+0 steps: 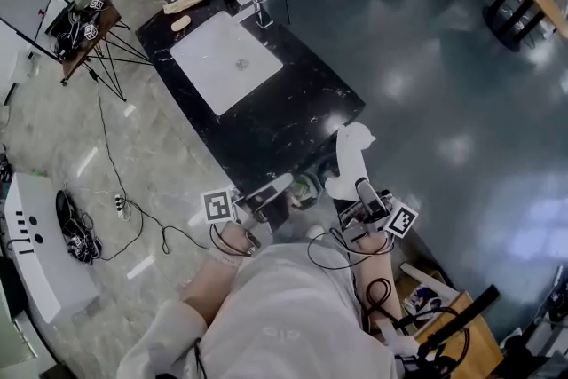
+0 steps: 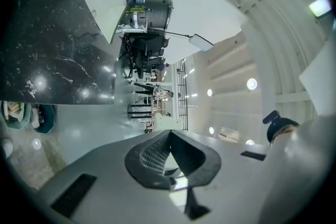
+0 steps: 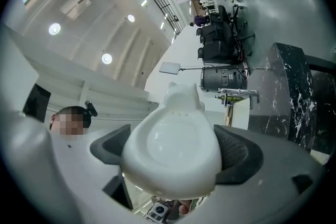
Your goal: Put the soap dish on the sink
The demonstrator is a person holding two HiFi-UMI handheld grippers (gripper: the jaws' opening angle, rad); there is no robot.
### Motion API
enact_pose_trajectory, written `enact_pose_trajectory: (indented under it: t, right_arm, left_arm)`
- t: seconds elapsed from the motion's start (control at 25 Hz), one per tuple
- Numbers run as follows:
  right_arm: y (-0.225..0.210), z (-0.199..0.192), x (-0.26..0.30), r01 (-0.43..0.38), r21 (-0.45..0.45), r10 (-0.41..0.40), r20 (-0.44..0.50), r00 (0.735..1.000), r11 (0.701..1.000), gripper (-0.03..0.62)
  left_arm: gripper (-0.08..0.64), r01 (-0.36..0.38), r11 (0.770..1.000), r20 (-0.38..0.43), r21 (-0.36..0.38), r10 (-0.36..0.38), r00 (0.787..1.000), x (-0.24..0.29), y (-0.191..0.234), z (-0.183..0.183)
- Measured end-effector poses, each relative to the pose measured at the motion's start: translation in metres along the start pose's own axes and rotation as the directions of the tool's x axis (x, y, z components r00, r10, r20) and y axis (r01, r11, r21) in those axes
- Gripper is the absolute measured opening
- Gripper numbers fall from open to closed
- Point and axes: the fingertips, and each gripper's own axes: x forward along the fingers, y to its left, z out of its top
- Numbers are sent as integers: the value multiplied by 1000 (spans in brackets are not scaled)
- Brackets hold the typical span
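R claw [image 3: 176,157] clamped on soap dish [image 1: 348,162], lower centre, by counter [image 1: 284,124] corner. L claw [image 2: 170,161] pinched together, empty. Carry to sink [image 1: 202,71] upper left, keep level, set down clear of tap [image 1: 256,10].

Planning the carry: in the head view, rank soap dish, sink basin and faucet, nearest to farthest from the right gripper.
1. Soap dish, clamped by the right gripper.
2. Sink basin, ahead-left, in the counter.
3. Faucet, at the basin's far edge.
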Motion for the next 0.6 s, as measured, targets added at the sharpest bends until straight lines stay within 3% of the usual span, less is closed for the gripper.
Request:
enact_pose_trajectory:
  t: [0.36,0.6]
  right_arm:
    - [-51,7,50,108,-76,-118,-142,983,991,468]
    - [-91,-2,90,157,-210,-211,-271,939,965,468]
  left_arm:
    - [7,-13,1000,111,-6,14,994,-18,-3,31]
    - [6,-15,1000,225,4,14,974,-45,-7,54]
